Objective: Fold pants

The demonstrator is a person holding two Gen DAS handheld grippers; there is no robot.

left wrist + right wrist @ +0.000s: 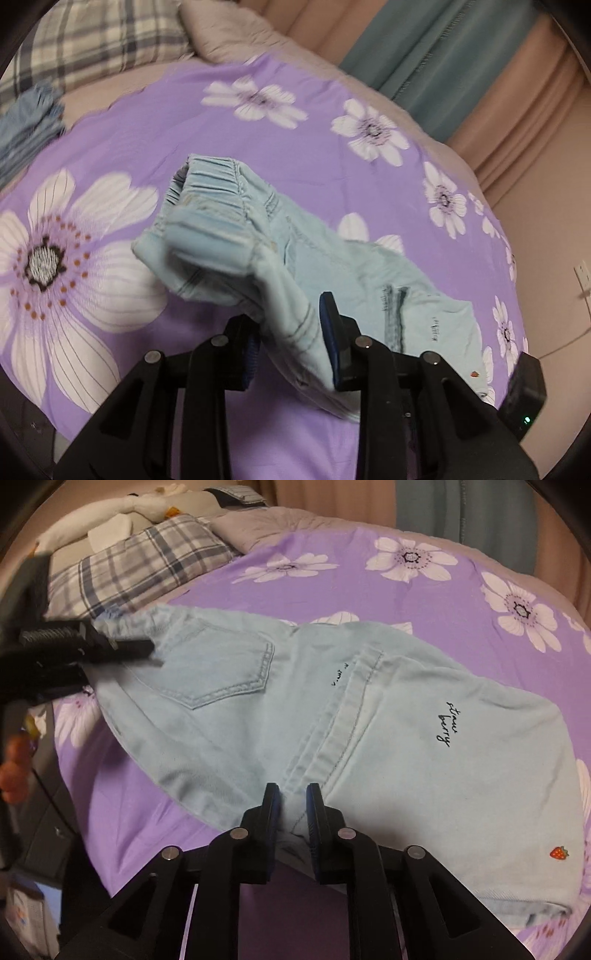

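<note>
Fingers [274,812] of the right gripper [292,808] are pinched tight on the near edge of the pale blue denim pants [332,716], right at the thick centre seam, with only a sliver of cloth showing between the blue pads. From that grip the pants spread away over the purple flowered bedspread [332,576], their long axis running from about 4 o'clock, where a small strawberry patch [559,853] sits near the hem, up toward 10 o'clock, where the waist end lies. A back pocket [225,664] faces up on the left half, and dark script lettering [448,723] marks the right half.

At 10 o'clock in the right wrist view, the left gripper [122,648] reaches in from the side and meets the waist corner. Its own camera shows its fingers [330,332] closed on a bunched fold of denim, lifted off the bed, with the elastic waistband [210,184] curled over and pointing toward 11 o'clock; this view is motion-blurred, so how much cloth is caught is hard to judge.

Farther off, a plaid pillow [140,565] lies at the head of the bed, beyond it white bedding [122,513], and teal curtains [454,66] hang at the far side.
</note>
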